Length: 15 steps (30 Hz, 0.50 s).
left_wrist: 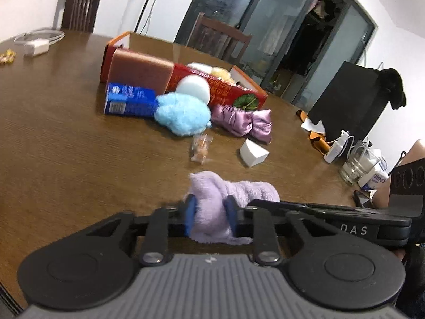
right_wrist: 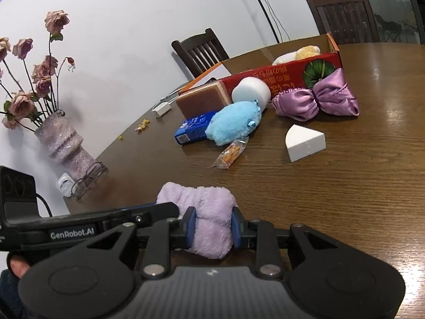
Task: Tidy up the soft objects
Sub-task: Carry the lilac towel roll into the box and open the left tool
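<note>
Both grippers are shut on one lilac fluffy cloth (left_wrist: pixel 212 202), each on one end. My left gripper (left_wrist: pixel 209 212) pinches it between blue pads, and my right gripper (right_wrist: pixel 213 224) grips the same cloth (right_wrist: pixel 209 210) just above the wooden table. Farther off lie a blue plush toy (left_wrist: pixel 183 114), a purple satin bow pillow (left_wrist: pixel 243 121), a white foam ball (left_wrist: pixel 194 87) and a brown sponge block (left_wrist: pixel 140 70). A red cardboard box (left_wrist: pixel 220 87) behind them holds a cream and a yellow soft thing (right_wrist: pixel 300 53).
A white foam wedge (right_wrist: pixel 305 143), a snack packet (right_wrist: pixel 231 154) and a blue carton (right_wrist: pixel 194 127) lie mid-table. A vase of roses (right_wrist: pixel 63 146) and glasses (right_wrist: pixel 87 179) stand at the left edge. A glass jar (left_wrist: pixel 358 163) and charger (left_wrist: pixel 336 147) are at the right.
</note>
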{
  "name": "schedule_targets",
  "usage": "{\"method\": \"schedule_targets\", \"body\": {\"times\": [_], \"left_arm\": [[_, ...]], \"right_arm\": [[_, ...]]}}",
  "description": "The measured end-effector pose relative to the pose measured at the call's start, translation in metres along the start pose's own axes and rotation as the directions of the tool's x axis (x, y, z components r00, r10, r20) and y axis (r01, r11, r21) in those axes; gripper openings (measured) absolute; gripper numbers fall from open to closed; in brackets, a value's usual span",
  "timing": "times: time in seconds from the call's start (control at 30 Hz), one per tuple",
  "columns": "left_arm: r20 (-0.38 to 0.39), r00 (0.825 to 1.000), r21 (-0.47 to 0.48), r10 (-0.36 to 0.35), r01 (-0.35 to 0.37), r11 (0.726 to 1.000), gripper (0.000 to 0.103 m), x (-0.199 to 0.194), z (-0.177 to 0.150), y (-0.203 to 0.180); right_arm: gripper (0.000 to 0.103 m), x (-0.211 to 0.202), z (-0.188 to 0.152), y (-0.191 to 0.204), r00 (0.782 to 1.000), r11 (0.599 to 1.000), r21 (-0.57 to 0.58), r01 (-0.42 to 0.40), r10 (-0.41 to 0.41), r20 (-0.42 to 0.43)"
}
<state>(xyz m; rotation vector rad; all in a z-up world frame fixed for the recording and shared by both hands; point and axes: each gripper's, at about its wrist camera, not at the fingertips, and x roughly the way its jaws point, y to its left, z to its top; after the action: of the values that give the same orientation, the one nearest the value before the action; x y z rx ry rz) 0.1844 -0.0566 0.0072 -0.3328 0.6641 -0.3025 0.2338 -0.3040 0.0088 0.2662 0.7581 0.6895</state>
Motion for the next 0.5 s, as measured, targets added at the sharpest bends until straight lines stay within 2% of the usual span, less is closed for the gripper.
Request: {"method": "schedule_targets", "body": {"times": [0.13,0.23,0.5], "left_arm": [[0.033,0.999,0.036,-0.033,0.031,0.999,0.017,-0.003,0.015,-0.004],[0.094,0.994,0.063,-0.051,0.045,0.997,0.017,-0.008,0.033,-0.011],[0.205,0.975,0.100,-0.080,0.061,0.993,0.017,0.017,0.101,-0.027]], "right_arm": [[0.027,-0.008,0.010,0.001,0.999,1.000,-0.009,-0.002,0.002,0.042],[0.027,-0.013,0.027,-0.001,0.996,1.000,-0.020,-0.020,0.022,0.092],[0.027,-0.017,0.101,-0.008,0.977,0.995,-0.101,0.006,0.015,0.214]]}}
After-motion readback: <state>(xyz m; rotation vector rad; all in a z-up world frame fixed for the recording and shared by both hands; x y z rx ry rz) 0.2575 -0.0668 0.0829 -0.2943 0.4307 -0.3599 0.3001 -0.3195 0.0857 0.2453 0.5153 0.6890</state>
